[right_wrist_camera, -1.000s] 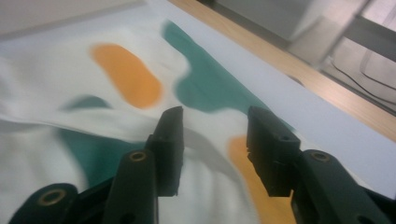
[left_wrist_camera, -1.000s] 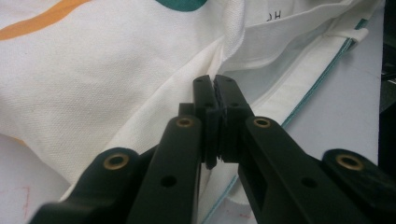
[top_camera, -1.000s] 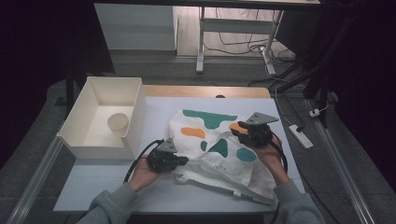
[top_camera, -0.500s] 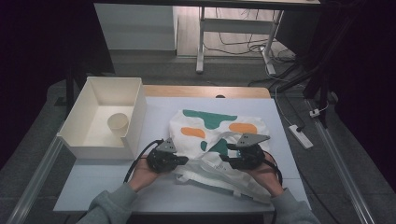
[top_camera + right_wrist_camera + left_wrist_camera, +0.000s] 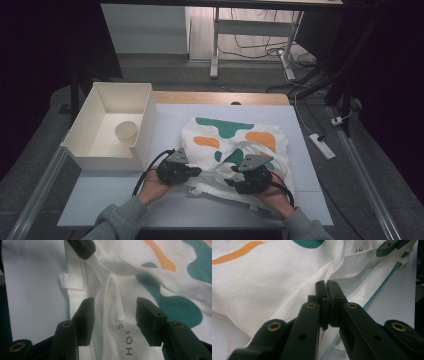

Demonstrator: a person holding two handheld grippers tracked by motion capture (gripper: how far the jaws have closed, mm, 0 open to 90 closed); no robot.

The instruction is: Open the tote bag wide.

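White cloth bag (image 5: 235, 145) with teal and orange patches, crumpled on the pale table (image 5: 100, 200), right of the cream box (image 5: 145, 125) holding a paper cup (image 5: 126, 132). Left gripper (image 5: 194, 172) at the near left edge of the fabric, jaws pressed together on a fold of cloth (pinch confirmed in the left gripper view (image 5: 327, 293)); unmoved against the earlier frames. Right gripper (image 5: 231, 182) now down and inward at the near hem, having come from farther right and farther back over the last second; jaws apart, recently widened, straddling a white fold printed with letters (image 5: 115, 312), pads not pressing. Meaning, as a judgement: left anchors, right repositions for a second pinch near the hem, presumably to spread or fold. Second grip not yet made.
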